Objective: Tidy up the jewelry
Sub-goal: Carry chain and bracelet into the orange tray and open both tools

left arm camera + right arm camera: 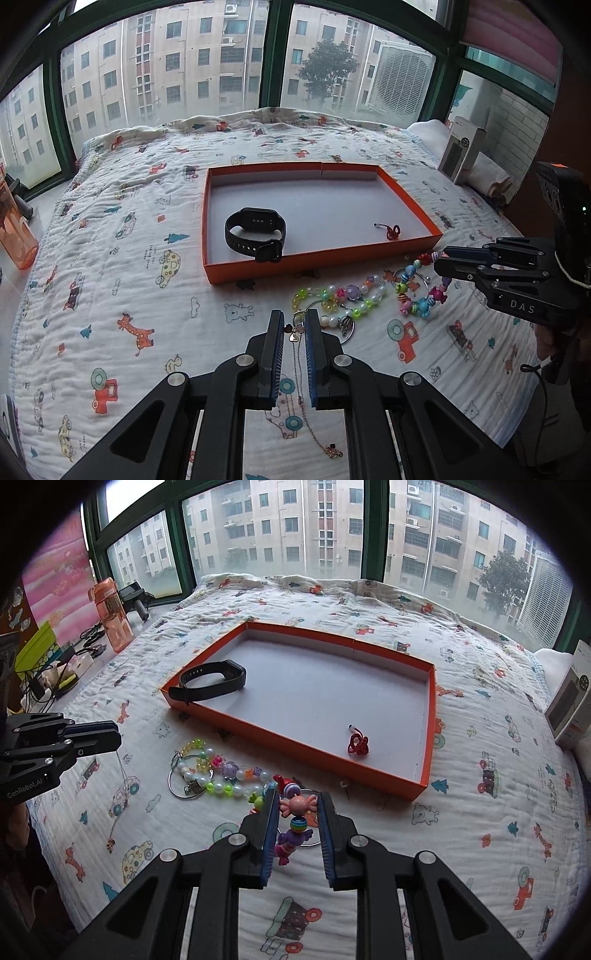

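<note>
Both hand-held grippers grip jewelry over the quilted bed (110, 258), short of the orange tray (410, 194).

The left hand-held gripper (294, 325) is nearly closed on a thin chain necklace (297, 373), whose hanging length only the right view shows. The right hand-held gripper (297, 801) pinches a candy-bead bracelet (295, 805). A pearl bead strand (221, 775) lies between them; beyond, the tray holds a black smartwatch (255, 234) and a red knot charm (357, 744).
</note>
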{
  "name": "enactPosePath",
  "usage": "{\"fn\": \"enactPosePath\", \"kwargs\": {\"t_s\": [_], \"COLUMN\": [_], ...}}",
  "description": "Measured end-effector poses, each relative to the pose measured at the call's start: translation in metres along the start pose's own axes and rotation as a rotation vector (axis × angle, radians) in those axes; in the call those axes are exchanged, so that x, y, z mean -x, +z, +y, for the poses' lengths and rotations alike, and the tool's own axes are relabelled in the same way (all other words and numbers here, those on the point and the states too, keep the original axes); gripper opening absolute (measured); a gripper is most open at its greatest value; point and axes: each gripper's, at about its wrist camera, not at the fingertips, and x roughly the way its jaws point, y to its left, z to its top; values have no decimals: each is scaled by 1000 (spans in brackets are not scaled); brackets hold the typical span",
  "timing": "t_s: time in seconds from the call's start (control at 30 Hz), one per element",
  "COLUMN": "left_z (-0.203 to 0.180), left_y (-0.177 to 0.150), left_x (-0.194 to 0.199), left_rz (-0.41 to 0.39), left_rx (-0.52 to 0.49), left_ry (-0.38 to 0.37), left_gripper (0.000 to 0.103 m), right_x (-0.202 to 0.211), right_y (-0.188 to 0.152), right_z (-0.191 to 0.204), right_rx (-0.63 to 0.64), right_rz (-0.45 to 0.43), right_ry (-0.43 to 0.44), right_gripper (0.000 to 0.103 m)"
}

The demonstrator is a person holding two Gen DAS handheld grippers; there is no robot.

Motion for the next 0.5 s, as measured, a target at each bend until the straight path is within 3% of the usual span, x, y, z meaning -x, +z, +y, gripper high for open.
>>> {"fn": "enactPosePath", "kwargs": {"t_s": [0.23,0.5], "left_z": [1,15], "left_y": [26,49], "left_x": [-1,-32], "left_rz": [-26,14], "left_rx": [-16,-18], "left_ry": [5,20], "left_gripper": [11,12], "right_x": [19,28], "right_y": [14,34], "right_z": [-4,-12], "right_rx": [-25,-33], "right_rz": [-66,-120], "right_ry": [-17,-19], "right_gripper": [24,24]}}
